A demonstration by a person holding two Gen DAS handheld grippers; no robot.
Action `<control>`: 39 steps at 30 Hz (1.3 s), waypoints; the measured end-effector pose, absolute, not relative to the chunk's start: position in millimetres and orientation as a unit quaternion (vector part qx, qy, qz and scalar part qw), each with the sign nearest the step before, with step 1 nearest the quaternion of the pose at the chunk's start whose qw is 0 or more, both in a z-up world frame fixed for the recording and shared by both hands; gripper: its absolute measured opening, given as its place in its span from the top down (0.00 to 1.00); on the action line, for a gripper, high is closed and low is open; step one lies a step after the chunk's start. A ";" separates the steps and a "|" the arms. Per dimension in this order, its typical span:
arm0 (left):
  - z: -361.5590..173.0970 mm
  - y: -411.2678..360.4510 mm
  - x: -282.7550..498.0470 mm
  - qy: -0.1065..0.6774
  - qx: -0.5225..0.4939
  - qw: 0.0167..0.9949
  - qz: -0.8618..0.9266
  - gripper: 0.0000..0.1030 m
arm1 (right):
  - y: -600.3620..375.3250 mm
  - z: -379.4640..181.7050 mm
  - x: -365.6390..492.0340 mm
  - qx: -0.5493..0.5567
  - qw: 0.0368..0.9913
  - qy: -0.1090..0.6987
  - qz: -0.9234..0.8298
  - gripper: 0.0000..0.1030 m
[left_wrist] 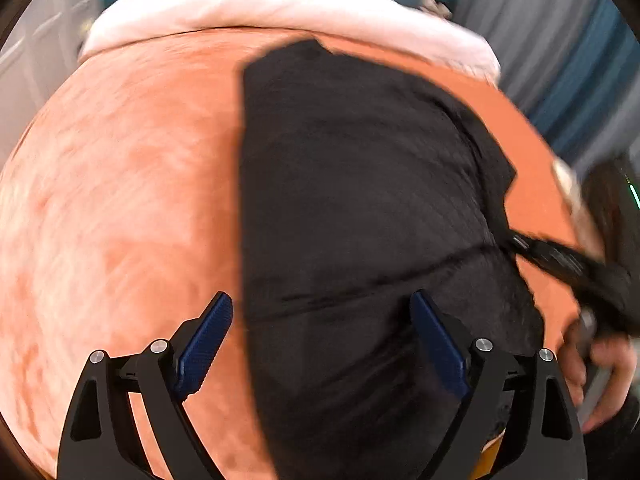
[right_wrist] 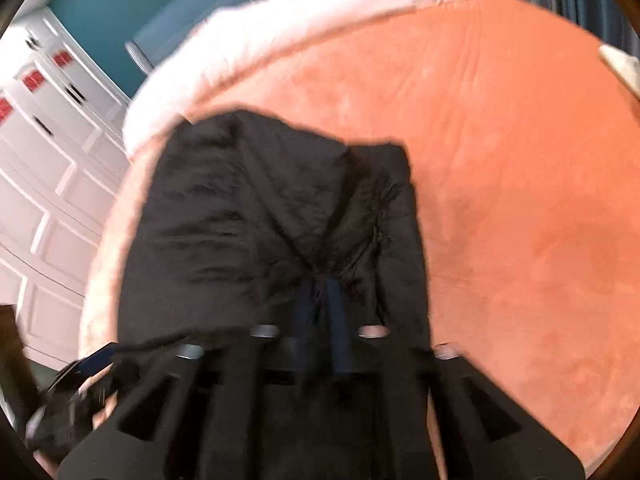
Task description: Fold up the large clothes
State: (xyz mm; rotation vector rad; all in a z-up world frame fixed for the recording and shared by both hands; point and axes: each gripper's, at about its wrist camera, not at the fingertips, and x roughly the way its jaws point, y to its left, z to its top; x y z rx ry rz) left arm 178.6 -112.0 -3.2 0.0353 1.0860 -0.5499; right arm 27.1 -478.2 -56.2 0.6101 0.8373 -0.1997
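Observation:
A large black garment (left_wrist: 360, 184) lies spread on an orange bed cover (left_wrist: 120, 200). My left gripper (left_wrist: 320, 308) is open and empty above the garment's near left edge, its blue pads (left_wrist: 208, 340) wide apart. In the left wrist view my right gripper (left_wrist: 560, 258) shows at the garment's right edge, pinching the cloth. In the right wrist view the right gripper (right_wrist: 320, 284) is shut on a bunched fold of the black garment (right_wrist: 240, 220), which gathers into the blue pads (right_wrist: 340, 320). The view is blurred.
A white pillow or duvet (left_wrist: 280, 4) lies along the far side of the bed, also in the right wrist view (right_wrist: 280, 36). White panelled drawers (right_wrist: 48, 160) stand at the left, a teal wall (right_wrist: 120, 4) behind. Orange bed cover (right_wrist: 520, 200) stretches to the right.

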 end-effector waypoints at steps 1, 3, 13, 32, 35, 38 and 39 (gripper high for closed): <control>1.8 -98.1 181.5 0.505 -0.003 0.826 -0.250 0.16 | -478.8 -48.8 15.0 0.291 0.869 0.387 -0.098 0.49; 7.6 -70.9 189.0 0.503 -0.040 0.829 -0.238 0.16 | -481.0 -42.4 -12.5 0.284 0.873 0.382 -0.108 0.32; -38.9 -82.4 190.0 0.577 -0.122 0.759 -0.276 0.11 | -494.6 -116.3 -42.0 0.442 0.788 0.425 -0.047 0.14; -23.2 -146.0 187.8 0.563 -0.020 0.777 -0.282 0.23 | -477.4 -126.5 -13.4 0.462 0.783 0.416 0.007 0.49; -7.2 -146.3 171.2 0.541 0.029 0.791 -0.285 0.31 | -464.6 -110.2 -23.6 0.441 0.790 0.427 0.003 0.60; 8.5 -139.3 153.1 0.529 0.063 0.797 -0.285 0.36 | -448.3 -97.6 -34.6 0.427 0.795 0.431 0.003 0.62; 12.3 -136.5 148.0 0.529 0.067 0.797 -0.286 0.37 | -442.1 -94.4 -40.1 0.426 0.796 0.431 0.003 0.62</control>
